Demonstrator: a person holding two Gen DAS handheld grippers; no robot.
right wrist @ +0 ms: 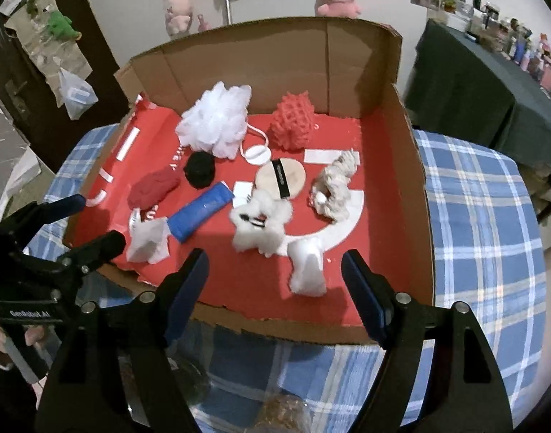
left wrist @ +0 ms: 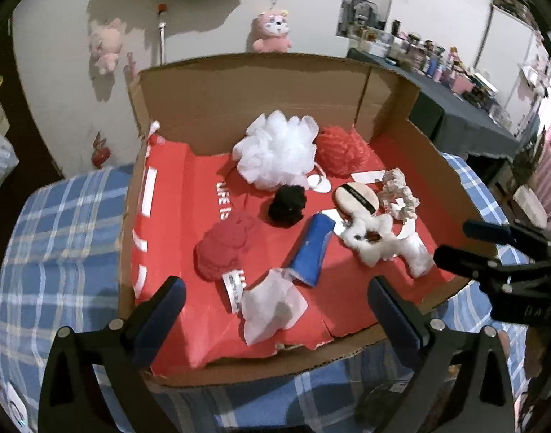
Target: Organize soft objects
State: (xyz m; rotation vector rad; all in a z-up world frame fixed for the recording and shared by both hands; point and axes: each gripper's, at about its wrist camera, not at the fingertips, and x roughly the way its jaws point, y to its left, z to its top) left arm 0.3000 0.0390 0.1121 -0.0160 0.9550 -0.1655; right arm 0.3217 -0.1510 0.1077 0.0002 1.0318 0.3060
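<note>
Right wrist view, both tongs [right wrist: 275, 281] apart, two bath poufs [right wrist: 214, 124], one blue tube [right wrist: 199, 216].

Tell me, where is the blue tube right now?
The blue tube lies inside the cardboard box, on its red lining toward the left of the right wrist view, between the crumpled white tissue and the fluffy white cotton.

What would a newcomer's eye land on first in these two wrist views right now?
Probably the red-lined cardboard box on the plaid cloth, strewn with soft things. The white bath pouf and red mesh pouf stand at its back wall; the blue tube lies mid-box. Both grippers, left and right, hover open at the near edge.
</note>
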